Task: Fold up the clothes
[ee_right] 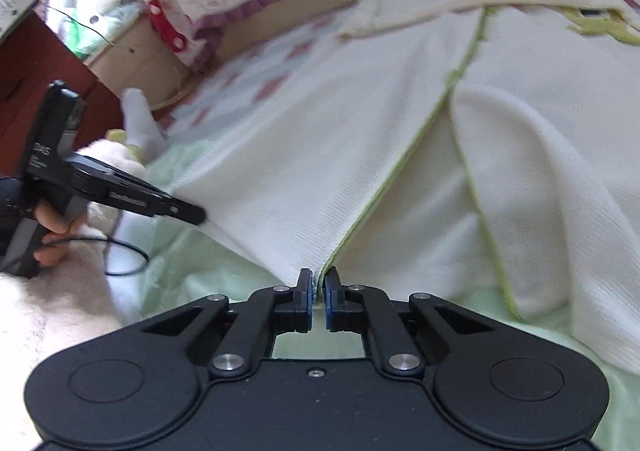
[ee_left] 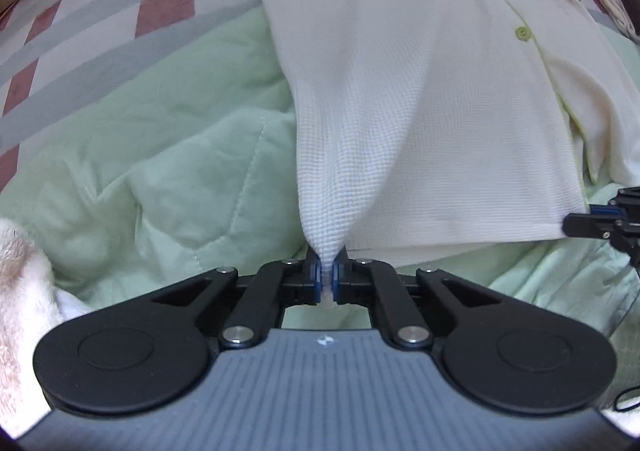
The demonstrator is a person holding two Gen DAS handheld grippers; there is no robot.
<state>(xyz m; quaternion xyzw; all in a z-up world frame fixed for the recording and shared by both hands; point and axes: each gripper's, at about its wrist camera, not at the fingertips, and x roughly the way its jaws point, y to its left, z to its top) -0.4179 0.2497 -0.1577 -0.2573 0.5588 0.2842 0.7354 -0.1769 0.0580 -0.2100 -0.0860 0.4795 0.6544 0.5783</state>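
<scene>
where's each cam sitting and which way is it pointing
Left wrist: on the left tool, looking steeply down along its fingers at the cream shirt hem it pinches, over a green quilt.
Right wrist: on the right tool, angled down across the shirt's green-edged placket hem it grips; a hand shows at left.
Shared: shirt, quilt, each other's tool.

Soft, even indoor light fills both fisheye views, with only faint shadows in the folds of the cream shirt (ee_left: pixel 420 91). Straight lines bow toward the dark rounded corners. The left wrist view is sharp; the right wrist view is smeared across its upper half.
</scene>
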